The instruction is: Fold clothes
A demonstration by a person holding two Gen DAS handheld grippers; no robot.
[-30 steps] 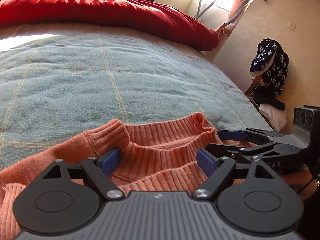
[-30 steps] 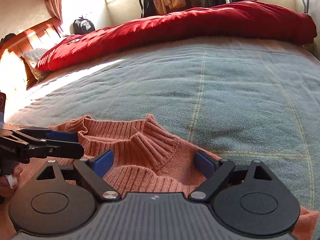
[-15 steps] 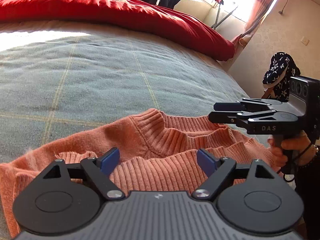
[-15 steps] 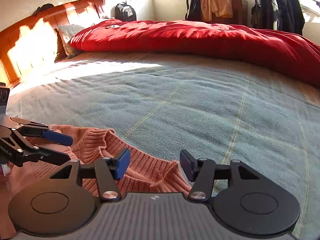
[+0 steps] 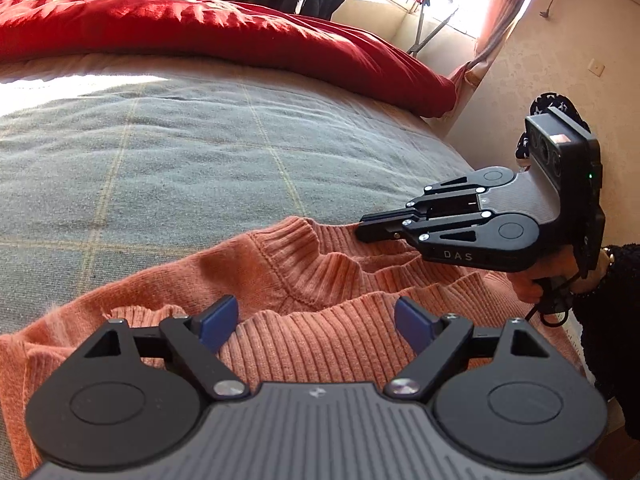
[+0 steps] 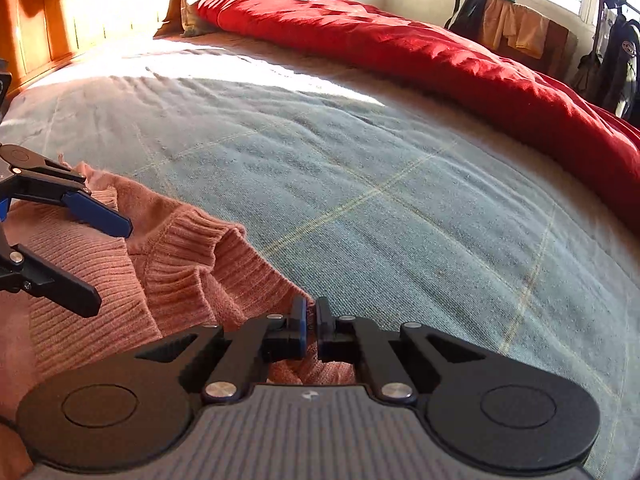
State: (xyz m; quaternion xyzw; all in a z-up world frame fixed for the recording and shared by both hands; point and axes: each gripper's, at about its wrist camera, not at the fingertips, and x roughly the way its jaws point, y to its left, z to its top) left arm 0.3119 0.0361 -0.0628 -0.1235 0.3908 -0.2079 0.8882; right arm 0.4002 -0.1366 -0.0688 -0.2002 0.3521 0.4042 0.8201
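Orange ribbed knit sweater (image 5: 320, 280) lies bunched on the near edge of the bed, with its thick ribbed collar (image 5: 304, 248) turned toward the far side. It rests on a grey-blue bed cover with thin yellow lines (image 5: 180, 160).

The left gripper (image 5: 316, 320) sits over the sweater with its blue pads (image 5: 218, 322) wide apart — nothing is pinched between them, and only ribbed knit shows in the gap. In the right wrist view this gripper (image 6: 96, 256) comes in from the left edge, jaws spread above the knit.

The right gripper (image 6: 311, 316) has its jaws pressed together on the sweater's edge, just beside the collar, and a fold of orange knit (image 6: 256, 280) rises up to the tips. In the left wrist view the same gripper (image 5: 360, 232) reaches in from the right with its black fingers (image 5: 384, 222) tight together at the sweater's rim. A hand (image 5: 536, 280) in a dark fuzzy sleeve (image 5: 612, 320) holds its handle.

Further out, a puffy red duvet (image 6: 420, 52) lies along the far side of the bed. A wooden headboard (image 6: 48, 20) glows in the sun beside a grey pillow (image 6: 192, 4). Dark coats (image 6: 616, 60) and an orange top (image 6: 516, 28) hang by the window — a red curtain (image 5: 508, 4) shows in the left wrist view.
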